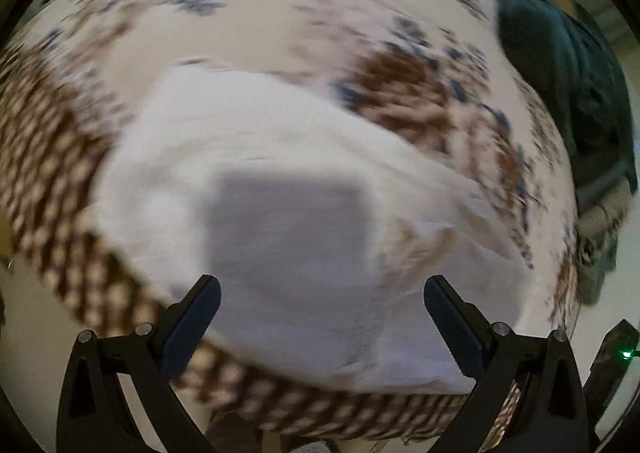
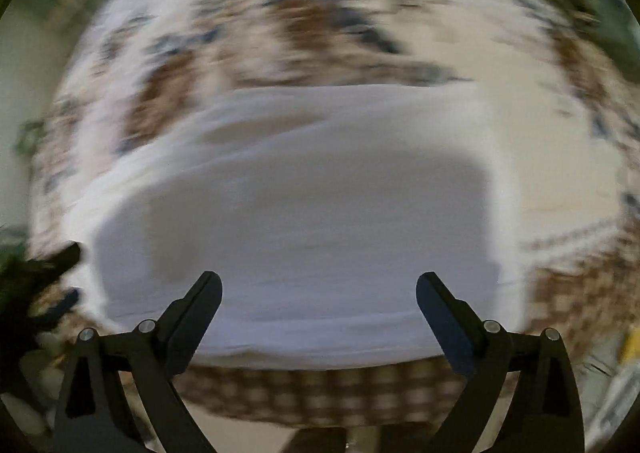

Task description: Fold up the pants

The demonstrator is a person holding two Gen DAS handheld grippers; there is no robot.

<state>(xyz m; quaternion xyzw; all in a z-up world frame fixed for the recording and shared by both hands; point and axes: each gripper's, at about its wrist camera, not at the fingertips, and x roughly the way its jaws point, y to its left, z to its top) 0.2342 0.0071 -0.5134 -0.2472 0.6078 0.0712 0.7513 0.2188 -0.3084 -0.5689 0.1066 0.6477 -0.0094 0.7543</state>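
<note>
White pants [image 1: 256, 157] lie folded on a table with a patterned brown, blue and cream cloth [image 1: 400, 13]. Both views are motion-blurred. My left gripper [image 1: 322, 289] is open and empty, held above the near edge of the pants, and its shadow falls on the white fabric. The pants also show in the right wrist view [image 2: 320, 141], as a broad flat white shape near the table's front edge. My right gripper [image 2: 320, 285] is open and empty above them, and it also casts a shadow on the fabric.
A dark green garment [image 1: 568, 85] lies heaped at the table's right edge in the left wrist view. The tablecloth [image 2: 320, 33] has a checked brown border hanging over the front edge [image 2: 320, 393]. Dark blurred shapes [image 2: 28, 277] sit at the left in the right wrist view.
</note>
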